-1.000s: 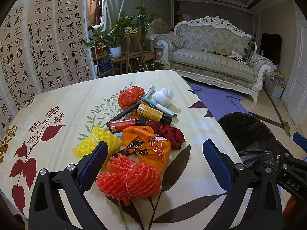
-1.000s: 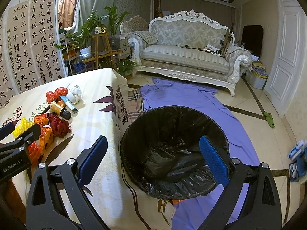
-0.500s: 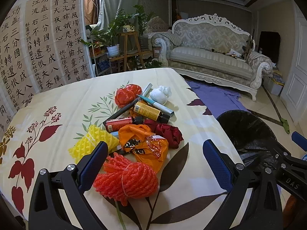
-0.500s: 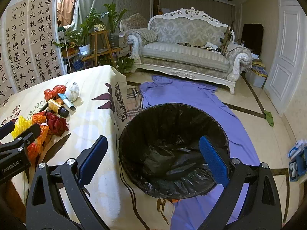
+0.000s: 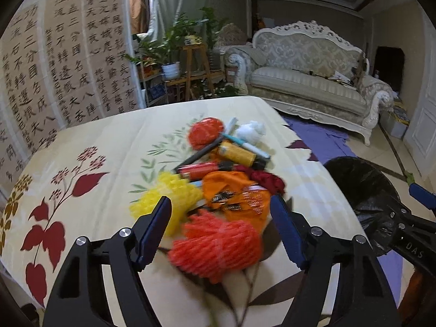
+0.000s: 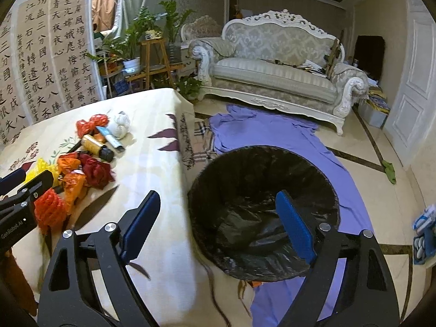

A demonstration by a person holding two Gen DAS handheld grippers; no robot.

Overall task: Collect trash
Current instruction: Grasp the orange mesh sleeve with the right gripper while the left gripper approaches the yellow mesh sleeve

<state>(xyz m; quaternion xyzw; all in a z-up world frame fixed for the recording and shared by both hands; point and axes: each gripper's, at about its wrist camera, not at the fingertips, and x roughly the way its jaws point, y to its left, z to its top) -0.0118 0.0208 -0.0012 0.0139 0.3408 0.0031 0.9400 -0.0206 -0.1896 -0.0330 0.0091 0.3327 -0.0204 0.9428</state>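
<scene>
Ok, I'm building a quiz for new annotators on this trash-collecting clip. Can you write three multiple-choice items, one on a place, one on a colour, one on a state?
1. Where does the bin stand?
A. on the floor beside the table
B. on the sofa
C. on the table top

2. What colour is the foam net nearest the left gripper?
A. white
B. red-orange
C. purple

3. How are the left gripper's fingers set?
A. shut on a bottle
B. shut on nothing
C. open, either side of the foam net

Answers:
1. A: the right wrist view shows the bin on the floor, by the edge of the table.
2. B: the net between the fingers is red-orange; the yellow net lies behind it.
3. C: a wide gap shows between the blue pads, with the net inside it.
</scene>
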